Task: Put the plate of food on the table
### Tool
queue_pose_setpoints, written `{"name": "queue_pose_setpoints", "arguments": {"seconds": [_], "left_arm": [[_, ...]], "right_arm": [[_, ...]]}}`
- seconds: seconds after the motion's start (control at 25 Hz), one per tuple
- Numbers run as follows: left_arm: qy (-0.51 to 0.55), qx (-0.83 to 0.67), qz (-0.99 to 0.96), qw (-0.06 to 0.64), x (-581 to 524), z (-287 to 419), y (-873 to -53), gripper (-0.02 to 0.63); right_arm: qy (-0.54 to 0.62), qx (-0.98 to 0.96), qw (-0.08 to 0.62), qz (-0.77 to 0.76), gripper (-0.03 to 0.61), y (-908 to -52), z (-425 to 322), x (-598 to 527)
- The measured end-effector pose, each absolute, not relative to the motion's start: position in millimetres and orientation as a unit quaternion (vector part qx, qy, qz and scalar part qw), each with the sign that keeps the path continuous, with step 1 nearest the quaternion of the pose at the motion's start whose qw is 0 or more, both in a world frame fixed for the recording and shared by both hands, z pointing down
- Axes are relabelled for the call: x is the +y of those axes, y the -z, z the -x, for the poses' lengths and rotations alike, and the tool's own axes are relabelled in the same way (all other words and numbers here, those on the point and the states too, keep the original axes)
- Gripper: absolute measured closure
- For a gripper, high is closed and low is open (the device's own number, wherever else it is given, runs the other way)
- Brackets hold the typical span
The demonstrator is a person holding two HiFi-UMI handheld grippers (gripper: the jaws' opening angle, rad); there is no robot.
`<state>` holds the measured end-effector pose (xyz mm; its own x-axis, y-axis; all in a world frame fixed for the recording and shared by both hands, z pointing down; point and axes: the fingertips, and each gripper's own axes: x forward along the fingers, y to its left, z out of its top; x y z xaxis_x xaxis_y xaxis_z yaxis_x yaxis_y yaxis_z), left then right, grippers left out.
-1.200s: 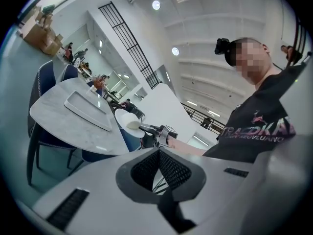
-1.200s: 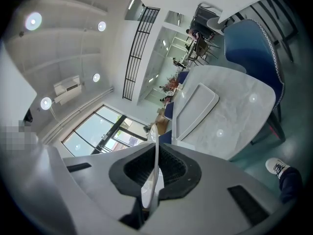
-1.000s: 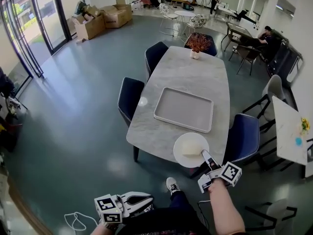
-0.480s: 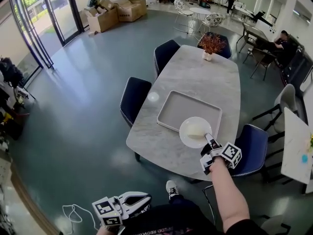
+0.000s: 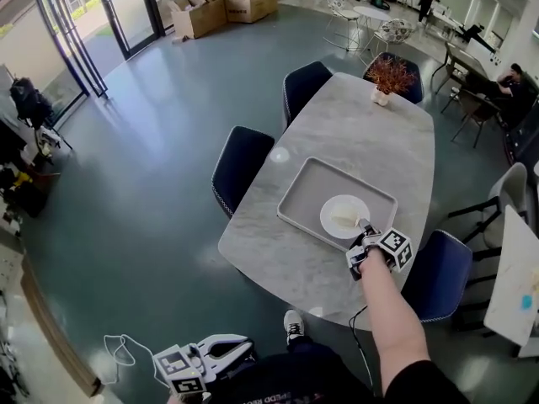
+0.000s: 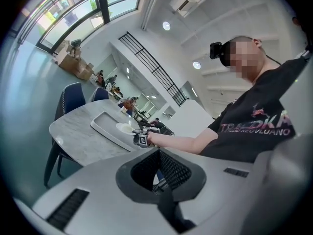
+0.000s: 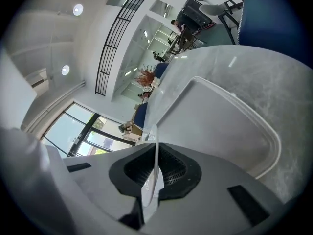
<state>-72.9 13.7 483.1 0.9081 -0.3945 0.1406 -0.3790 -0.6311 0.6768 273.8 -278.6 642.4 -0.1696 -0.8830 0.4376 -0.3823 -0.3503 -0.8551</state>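
Note:
A white plate (image 5: 344, 216) with a pale piece of food (image 5: 344, 220) on it is over the grey tray (image 5: 303, 194) on the marble table (image 5: 354, 133). My right gripper (image 5: 365, 227) is shut on the plate's near rim; in the right gripper view the plate's thin edge (image 7: 156, 170) runs between the jaws, with the tray (image 7: 230, 126) beyond. My left gripper (image 5: 232, 345) hangs low by the person's body, far from the table, jaws closed with nothing in them. The left gripper view shows the table (image 6: 78, 136), tray (image 6: 107, 127) and plate (image 6: 124, 128) at a distance.
Dark blue chairs (image 5: 240, 162) stand along the table's left side and one (image 5: 438, 272) at its right. A small vase with a reddish plant (image 5: 387, 78) is at the far end. Cardboard boxes (image 5: 223, 7) and other tables and seated people are in the background.
My right gripper has carried the plate forward from beyond the table's near edge to over the tray. The left gripper stayed low by the body.

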Motion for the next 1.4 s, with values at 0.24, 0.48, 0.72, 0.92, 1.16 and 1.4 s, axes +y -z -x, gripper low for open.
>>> {"name": "queue_pose_setpoints", "arguments": {"seconds": [0.24,0.48,0.72,0.92,1.16,1.4], "left_arm": [[0.013,-0.237,-0.892,0.384,1,65,-489,0.609],[0.012,-0.256,-0.881,0.397,-7,64,-489,0.607],[0.013,-0.269,-0.877,0.397,-10,61,-489,0.607],[0.014,-0.279,-0.874,0.398,-9,56,-491,0.609],[0.016,-0.287,-0.871,0.398,-9,55,-488,0.607],[0.019,-0.288,-0.872,0.396,-5,55,-485,0.607]], "right_arm": [[0.570,0.504,0.206,0.615,0.557,-674,-280,-311],[0.574,0.509,0.186,0.615,0.557,-683,-277,-333],[0.576,0.512,0.176,0.612,0.557,-692,-274,-345],[0.581,0.509,0.176,0.610,0.557,-700,-279,-350],[0.572,0.526,0.114,0.619,0.555,-706,-280,-356],[0.561,0.538,0.037,0.628,0.535,-708,-279,-359]]}}
